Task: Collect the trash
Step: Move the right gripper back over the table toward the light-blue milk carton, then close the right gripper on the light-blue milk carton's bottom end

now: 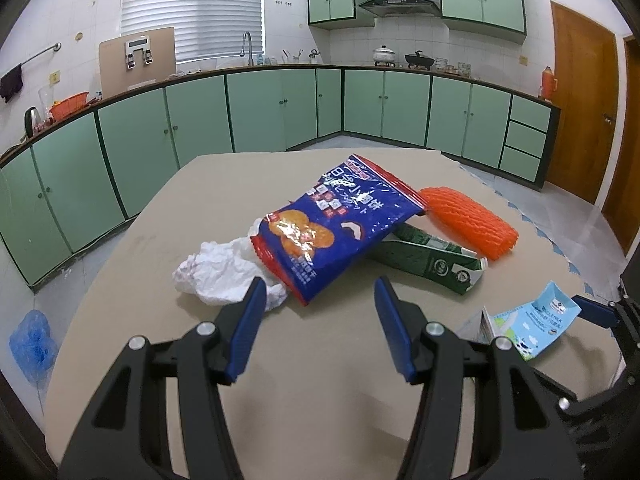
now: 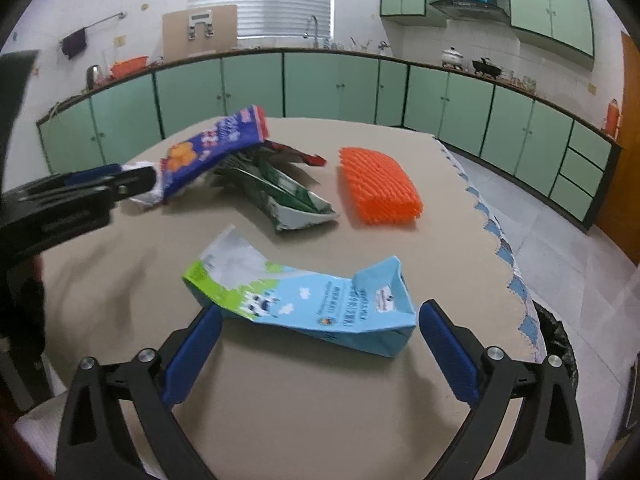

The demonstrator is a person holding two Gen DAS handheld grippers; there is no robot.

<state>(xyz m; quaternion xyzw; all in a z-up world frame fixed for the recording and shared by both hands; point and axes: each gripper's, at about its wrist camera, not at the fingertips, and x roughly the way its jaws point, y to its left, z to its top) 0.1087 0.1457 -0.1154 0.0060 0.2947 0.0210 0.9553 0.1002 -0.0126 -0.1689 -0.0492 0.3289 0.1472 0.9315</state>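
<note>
On the beige round table (image 1: 320, 420) the trash lies in a loose cluster; the left gripper (image 1: 320, 300), black-framed with blue ribbed pads, is spread wide and grips nothing, its fingers hovering just short of the pile. Directly ahead at twelve o'clock lies a blue and red crinkly snack bag (image 1: 332, 228), tilted up and resting across a flattened dark green carton (image 1: 432, 260); at ten o'clock a crumpled white paper tissue (image 1: 216, 276) sits beside the left finger, its far edge tucked under the bag; at two o'clock an orange foam fruit net (image 1: 468, 224) lies just beyond the green carton.

The right gripper (image 2: 320, 332) is likewise opened wide and empty; between its blue pads, close in at twelve o'clock, lies a flattened light blue milk carton (image 2: 312, 304) with a green end and cartoon cows, flat on the table and apparently touching neither finger; the picture is slightly blurred there. In the right wrist view the snack bag (image 2: 212, 148) sits at eleven o'clock, the green carton (image 2: 288, 196) just beside it, the orange net (image 2: 376, 188) at one o'clock; a scalloped blue-trimmed cloth edge (image 2: 500, 240) runs down the table's right side.
</note>
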